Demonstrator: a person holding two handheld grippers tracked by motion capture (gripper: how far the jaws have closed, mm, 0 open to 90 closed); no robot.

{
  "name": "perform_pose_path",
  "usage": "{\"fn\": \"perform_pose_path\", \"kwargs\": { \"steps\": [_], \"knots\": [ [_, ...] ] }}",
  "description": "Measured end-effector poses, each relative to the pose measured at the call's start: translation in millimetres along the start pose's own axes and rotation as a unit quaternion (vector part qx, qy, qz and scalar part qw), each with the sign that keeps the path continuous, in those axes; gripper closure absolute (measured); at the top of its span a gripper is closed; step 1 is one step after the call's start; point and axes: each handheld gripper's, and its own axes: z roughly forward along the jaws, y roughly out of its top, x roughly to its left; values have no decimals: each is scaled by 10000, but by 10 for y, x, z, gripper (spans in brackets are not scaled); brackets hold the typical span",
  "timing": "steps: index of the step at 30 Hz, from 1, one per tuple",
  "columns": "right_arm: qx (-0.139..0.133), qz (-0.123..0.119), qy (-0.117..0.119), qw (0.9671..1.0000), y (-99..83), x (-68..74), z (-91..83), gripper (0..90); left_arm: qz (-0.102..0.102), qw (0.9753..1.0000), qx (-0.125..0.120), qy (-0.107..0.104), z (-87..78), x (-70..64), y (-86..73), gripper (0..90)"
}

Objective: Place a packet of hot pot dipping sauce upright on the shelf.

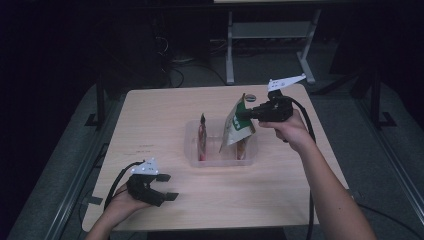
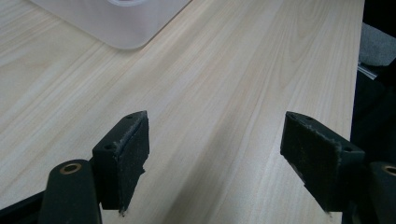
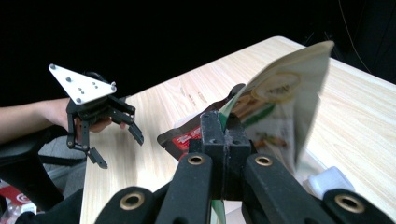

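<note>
The left hand [image 1: 120, 202] rests at the near left corner of the surface [image 1: 160, 115], forearm coming in from the bottom edge. Its left tool [image 1: 167, 187] lies low over the wood with jaws wide apart and bare wood between them. The right arm reaches forward from the near right, its hand raised above the surface's right half. The right tool [image 1: 248, 114] points left, jaws clamped on the top edge of a pouch [image 1: 236, 127]. Open wood runs all around the clear bin [image 1: 192, 145] at the centre, widest on the left. The pouch, green and cream with printed food, hangs tilted over the bin's right part. A red packet [image 1: 202, 140] stands upright in the bin's left part.
</note>
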Motion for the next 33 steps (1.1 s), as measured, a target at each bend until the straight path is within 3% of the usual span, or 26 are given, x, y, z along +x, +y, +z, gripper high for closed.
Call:
{"fn": "perform_pose_path", "kwargs": {
  "steps": [18, 26, 29, 33],
  "knots": [
    [244, -119, 270, 9993, 29, 62, 253, 900, 14, 10000, 21, -37, 12, 2, 3, 235],
    [490, -58, 159, 9987, 10, 59, 333, 900, 0, 10000, 68, -49, 22, -2, 3, 229],
    [494, -83, 245, 9984, 0, 70, 377, 900, -9, 10000, 61, -55, 26, -2, 1, 228],
    [671, -91, 4, 9977, -2, 65, 451, 899, -45, 10000, 49, -63, 26, -5, -1, 227]
  ]
}}
